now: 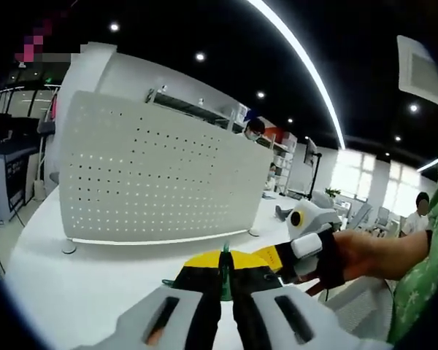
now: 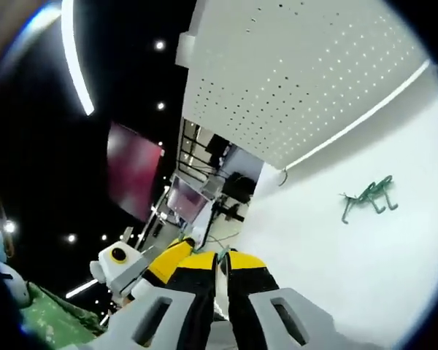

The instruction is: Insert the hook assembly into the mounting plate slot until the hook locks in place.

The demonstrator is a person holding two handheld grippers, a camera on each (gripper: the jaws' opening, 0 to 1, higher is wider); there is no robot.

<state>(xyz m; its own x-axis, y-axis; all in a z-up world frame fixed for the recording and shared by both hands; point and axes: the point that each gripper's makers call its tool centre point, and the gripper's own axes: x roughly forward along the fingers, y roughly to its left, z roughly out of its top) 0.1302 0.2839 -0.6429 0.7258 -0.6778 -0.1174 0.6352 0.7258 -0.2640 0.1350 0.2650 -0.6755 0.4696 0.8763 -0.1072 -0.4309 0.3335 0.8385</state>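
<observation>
Between its closed jaws the left tool (image 1: pixel 224 281) grips a green hook (image 1: pixel 224 268), facing the perforated plate (image 1: pixel 160 179) ahead for insertion; the right tool (image 2: pixel 220 281) is also closed, on what I cannot tell.

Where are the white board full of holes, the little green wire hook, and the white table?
Perforated board (image 1: pixel 157 175), left gripper view, middle of its face.
Green hook (image 2: pixel 370 198), right gripper view, its bent wire middle.
Table (image 2: pixel 365 284), right gripper view, bare surface.

pegboard (image 1: pixel 160 171) upright on table (image 1: pixel 73 292) | hook (image 2: pixel 369 197) on table before pegboard
</observation>
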